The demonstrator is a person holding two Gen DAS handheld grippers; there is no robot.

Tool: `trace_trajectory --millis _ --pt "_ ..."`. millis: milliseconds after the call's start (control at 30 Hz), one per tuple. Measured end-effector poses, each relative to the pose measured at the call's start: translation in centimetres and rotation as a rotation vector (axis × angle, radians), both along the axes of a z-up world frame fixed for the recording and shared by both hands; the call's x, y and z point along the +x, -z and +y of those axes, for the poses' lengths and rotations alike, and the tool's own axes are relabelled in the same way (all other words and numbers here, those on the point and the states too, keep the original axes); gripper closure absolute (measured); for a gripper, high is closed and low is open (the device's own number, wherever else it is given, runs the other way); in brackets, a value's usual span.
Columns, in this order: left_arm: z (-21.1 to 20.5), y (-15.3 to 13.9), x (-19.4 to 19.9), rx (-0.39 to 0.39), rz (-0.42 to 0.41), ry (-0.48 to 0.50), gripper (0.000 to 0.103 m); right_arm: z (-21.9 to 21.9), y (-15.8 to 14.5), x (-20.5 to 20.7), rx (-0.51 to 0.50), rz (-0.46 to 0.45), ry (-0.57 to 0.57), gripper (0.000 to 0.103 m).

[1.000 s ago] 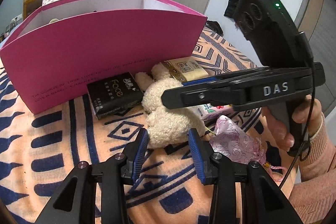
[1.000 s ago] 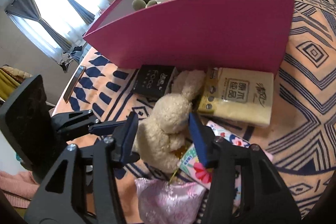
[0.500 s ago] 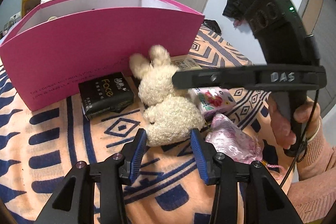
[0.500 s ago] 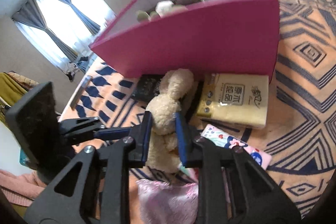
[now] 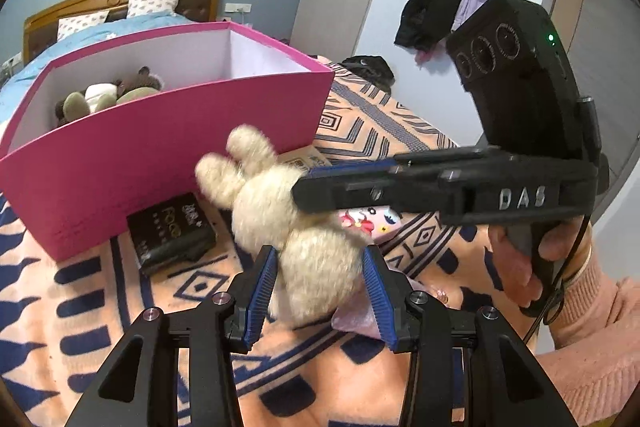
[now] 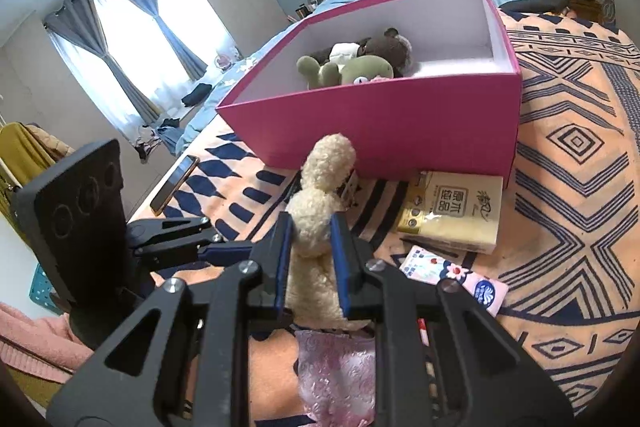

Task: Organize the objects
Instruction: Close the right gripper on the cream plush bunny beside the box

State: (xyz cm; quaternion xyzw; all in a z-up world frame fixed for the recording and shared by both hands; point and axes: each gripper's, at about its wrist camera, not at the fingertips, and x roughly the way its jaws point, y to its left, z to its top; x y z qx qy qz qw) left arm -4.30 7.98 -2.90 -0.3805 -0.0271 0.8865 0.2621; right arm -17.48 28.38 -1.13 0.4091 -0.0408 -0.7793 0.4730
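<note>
A cream plush bunny [image 5: 280,203] hangs just above the patterned bedspread, in front of the pink box [image 5: 160,155]. My right gripper [image 6: 312,227] is shut on the bunny [image 6: 316,211] at its neck, ears pointing up toward the box [image 6: 400,131]. In the left wrist view the right gripper [image 5: 304,187] reaches in from the right, held by a hand [image 5: 516,267]. My left gripper [image 5: 319,255] has its blue pads pressed against both sides of the bunny's lower body. The left gripper [image 6: 224,247] enters from the left in the right wrist view. The box holds green and brown plush toys [image 6: 352,67].
A black packet [image 5: 172,231] lies against the box front. A yellow tissue pack [image 6: 452,211] and a floral tissue packet [image 6: 452,275] lie to the right. A pink satin pouch [image 6: 336,367] sits under the grippers. A phone [image 6: 176,183] rests at the bed's left edge.
The right gripper's jaws closed on the bunny's neck and raised it off the bedspread. Both grippers rose with it, so the inside of the box now shows.
</note>
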Motion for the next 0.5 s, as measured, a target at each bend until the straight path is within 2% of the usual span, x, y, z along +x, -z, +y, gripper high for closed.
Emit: trace_trajectory --millis 133,233,400,467,500 --pt "0.0 1.7 -1.2 -0.017 -0.053 -0.003 0.059 -0.9 1.2 -0.1 0.056 -0.001 0.001 0.081" --pt "0.4 2.4 -1.2 -0.026 -0.053 0.008 0.059 -1.4 2.5 -0.4 0.12 -0.028 -0.004 0.073" --pt "0.3 2.6 -1.4 -0.04 -0.062 0.006 0.059 -2.4 3.6 -1.3 0.163 -0.056 -0.021 0.068" --pt "0.1 2.7 -1.5 -0.041 -0.063 0.006 0.059 -3.0 4.2 -1.8 0.166 -0.093 -0.044 0.057" --pt "0.1 2.8 -1.5 -0.04 -0.065 0.006 0.059 -3.2 4.6 -2.1 0.168 -0.106 -0.043 0.057"
